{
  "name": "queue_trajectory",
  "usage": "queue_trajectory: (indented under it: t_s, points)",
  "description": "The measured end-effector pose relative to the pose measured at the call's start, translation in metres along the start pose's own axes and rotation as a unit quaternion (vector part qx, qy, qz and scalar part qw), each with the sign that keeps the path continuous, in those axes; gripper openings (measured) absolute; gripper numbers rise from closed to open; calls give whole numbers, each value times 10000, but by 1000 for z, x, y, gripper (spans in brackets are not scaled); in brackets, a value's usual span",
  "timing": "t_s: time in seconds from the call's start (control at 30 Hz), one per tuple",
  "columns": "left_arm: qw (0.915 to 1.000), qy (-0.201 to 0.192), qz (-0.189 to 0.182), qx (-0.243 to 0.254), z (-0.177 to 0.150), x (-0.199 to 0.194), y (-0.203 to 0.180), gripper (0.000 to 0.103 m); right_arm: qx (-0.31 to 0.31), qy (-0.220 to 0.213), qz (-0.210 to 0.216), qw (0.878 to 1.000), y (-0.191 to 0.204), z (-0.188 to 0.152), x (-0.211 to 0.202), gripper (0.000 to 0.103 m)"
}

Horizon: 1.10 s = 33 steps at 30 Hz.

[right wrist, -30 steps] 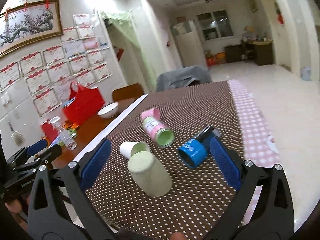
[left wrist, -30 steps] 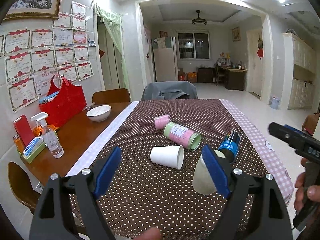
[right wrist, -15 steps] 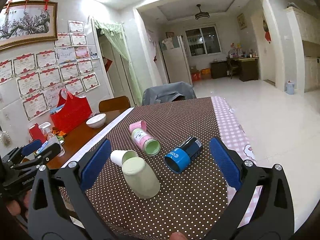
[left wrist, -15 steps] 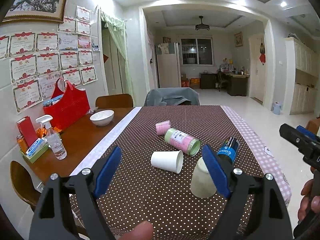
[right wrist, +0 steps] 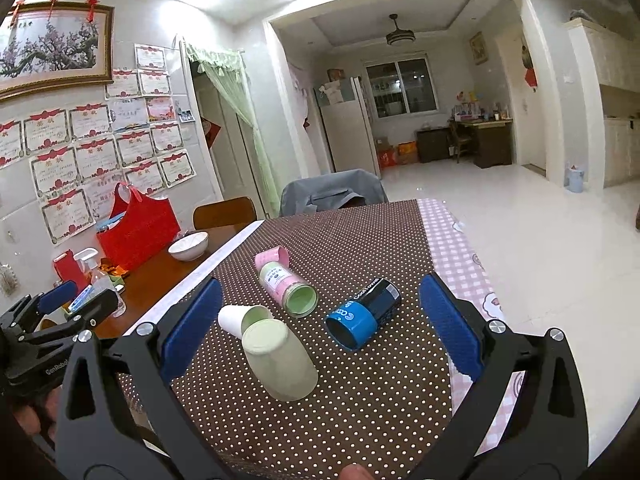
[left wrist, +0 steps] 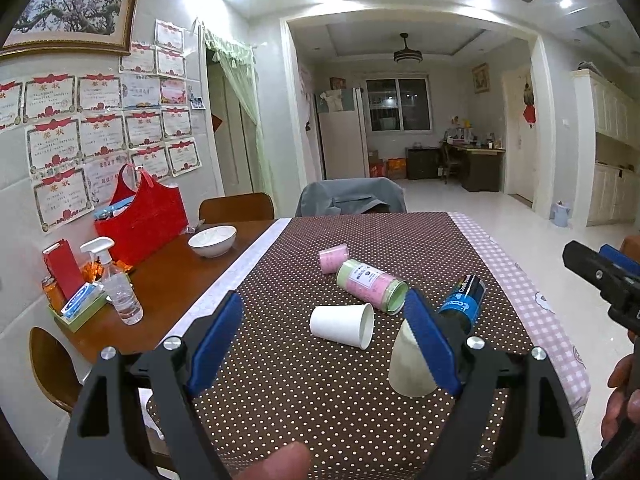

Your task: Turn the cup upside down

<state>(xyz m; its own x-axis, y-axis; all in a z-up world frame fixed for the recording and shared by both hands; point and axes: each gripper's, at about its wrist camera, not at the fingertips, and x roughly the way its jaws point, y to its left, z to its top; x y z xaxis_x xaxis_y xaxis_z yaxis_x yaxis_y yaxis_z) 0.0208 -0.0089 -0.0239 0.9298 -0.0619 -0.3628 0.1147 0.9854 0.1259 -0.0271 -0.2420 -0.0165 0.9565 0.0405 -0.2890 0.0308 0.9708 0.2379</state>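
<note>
A pale green cup (right wrist: 278,362) stands upside down on the dotted brown tablecloth (right wrist: 360,248); in the left wrist view it (left wrist: 410,372) is partly hidden behind my right-hand finger. A white paper cup (left wrist: 343,325) lies on its side just beyond it, also seen in the right wrist view (right wrist: 232,320). My left gripper (left wrist: 320,344) is open and empty, held back above the table's near end. My right gripper (right wrist: 320,324) is open and empty, above and behind the green cup. The right gripper shows at the right edge of the left wrist view (left wrist: 600,276).
A pink-and-green canister (left wrist: 372,286), a small pink cup (left wrist: 334,258) and a blue-black can (left wrist: 462,300) lie on their sides. On the bare wood at left are a white bowl (left wrist: 212,240), a red bag (left wrist: 140,224) and a spray bottle (left wrist: 116,280). Chairs stand at the far end.
Both grippers have pulled back and risen away from the cups. The green cup stays upside down on the cloth. Nothing else moved.
</note>
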Motion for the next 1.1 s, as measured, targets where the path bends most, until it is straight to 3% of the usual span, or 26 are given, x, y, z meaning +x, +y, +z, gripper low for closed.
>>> queue_trajectory:
  t_s: [1.1]
  points:
    - [9998,-158,-5,-88,5,-14,1,82,-153,-68,15,9999,12,3,-2,97]
